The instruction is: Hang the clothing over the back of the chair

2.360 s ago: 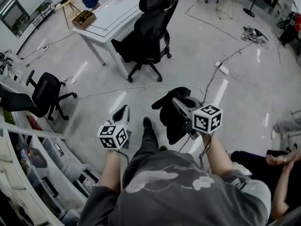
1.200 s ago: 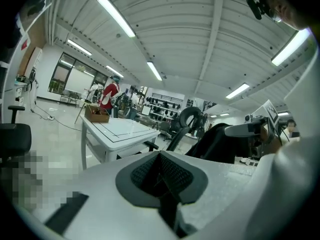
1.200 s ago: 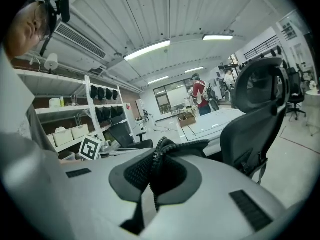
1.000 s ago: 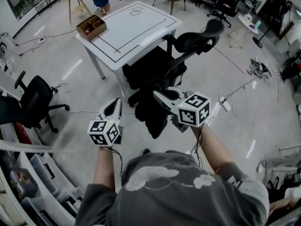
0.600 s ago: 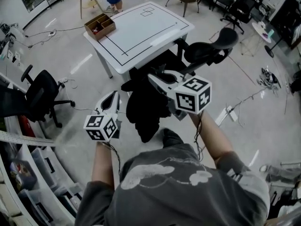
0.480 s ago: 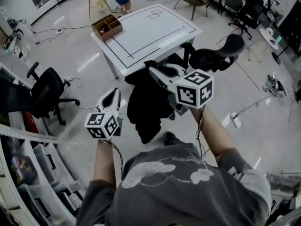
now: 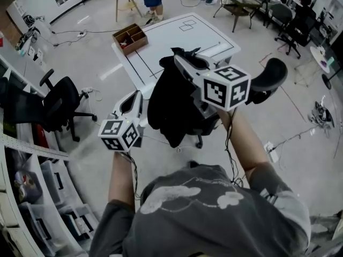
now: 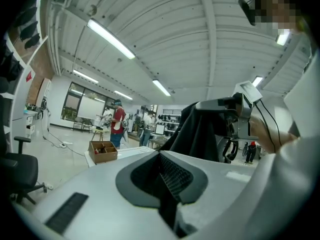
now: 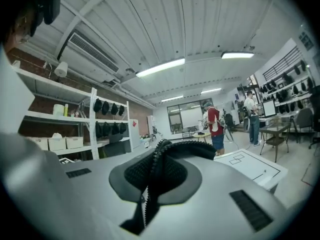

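My right gripper (image 7: 180, 59) is raised and shut on a black zippered garment (image 7: 169, 104), which hangs down from it in front of the black office chair (image 7: 269, 75). The garment hides most of the chair's back and seat; only the headrest and part of the base show. In the right gripper view a fold of the garment (image 9: 167, 151) with its zipper bulges from the closed jaws of the right gripper (image 9: 152, 176). My left gripper (image 7: 136, 97) is lower and to the left of the garment, shut, holding nothing. In the left gripper view the left gripper (image 8: 161, 156) points toward the hanging garment (image 8: 200, 134).
A white table (image 7: 185, 33) with a wooden box (image 7: 131, 35) stands behind the chair. Another black chair (image 7: 61, 103) is at the left, beside shelving with bins (image 7: 29, 197). A person in red (image 9: 216, 123) stands beyond the table. Cables (image 7: 321, 111) lie on the floor at right.
The person has walked up to the chair and table. My right gripper has lifted the garment higher, now in front of the chair back. The left gripper has stayed shut beside it.
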`<state>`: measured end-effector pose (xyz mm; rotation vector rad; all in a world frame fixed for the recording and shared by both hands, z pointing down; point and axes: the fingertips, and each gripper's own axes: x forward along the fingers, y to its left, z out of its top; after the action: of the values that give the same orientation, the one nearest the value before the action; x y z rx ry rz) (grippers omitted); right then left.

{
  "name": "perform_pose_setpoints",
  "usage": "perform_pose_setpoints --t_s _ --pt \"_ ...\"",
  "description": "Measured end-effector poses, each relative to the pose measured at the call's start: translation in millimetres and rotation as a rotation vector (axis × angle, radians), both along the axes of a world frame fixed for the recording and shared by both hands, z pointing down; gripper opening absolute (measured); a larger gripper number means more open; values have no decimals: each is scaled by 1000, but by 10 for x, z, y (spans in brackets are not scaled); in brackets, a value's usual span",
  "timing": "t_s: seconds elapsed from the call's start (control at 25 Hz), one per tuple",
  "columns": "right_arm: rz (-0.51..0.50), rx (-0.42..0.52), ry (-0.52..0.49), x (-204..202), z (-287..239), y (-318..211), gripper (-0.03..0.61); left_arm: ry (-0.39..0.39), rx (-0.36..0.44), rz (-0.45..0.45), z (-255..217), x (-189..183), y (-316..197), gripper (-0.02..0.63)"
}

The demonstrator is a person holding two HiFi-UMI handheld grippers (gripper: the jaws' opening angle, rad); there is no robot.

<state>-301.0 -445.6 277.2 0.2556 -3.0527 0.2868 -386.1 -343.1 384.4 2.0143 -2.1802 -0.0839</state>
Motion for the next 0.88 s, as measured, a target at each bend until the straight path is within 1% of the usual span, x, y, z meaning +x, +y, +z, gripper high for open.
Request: perform_pose_setpoints --t_s 0.16,0.28,0.4,0.48,0.6,0.76,0.88 --pt "71 -32 -41 125 -212 -473 2 -31 30 25 -265 95 -357 2" --pt "141 -35 -66 320 -370 -796 2 -32 52 45 -434 170 -624 2" --pt "194 -22 -140 577 -654 -989 2 -44 60 96 -550 333 -894 2" --pt "228 -3 -178 801 -827 -1072 2 -60 64 138 -621 484 -1051 2" --pt "301 24 -207 1201 -979 -1238 2 -70 75 202 -706 739 -1255 2" --pt "413 10 -226 1746 -989 -1479 2 -85 81 282 -770 1074 -1422 2" --pt "489 12 -248 2149 -971 -1546 2 -85 81 332 -787 1277 -1504 2"
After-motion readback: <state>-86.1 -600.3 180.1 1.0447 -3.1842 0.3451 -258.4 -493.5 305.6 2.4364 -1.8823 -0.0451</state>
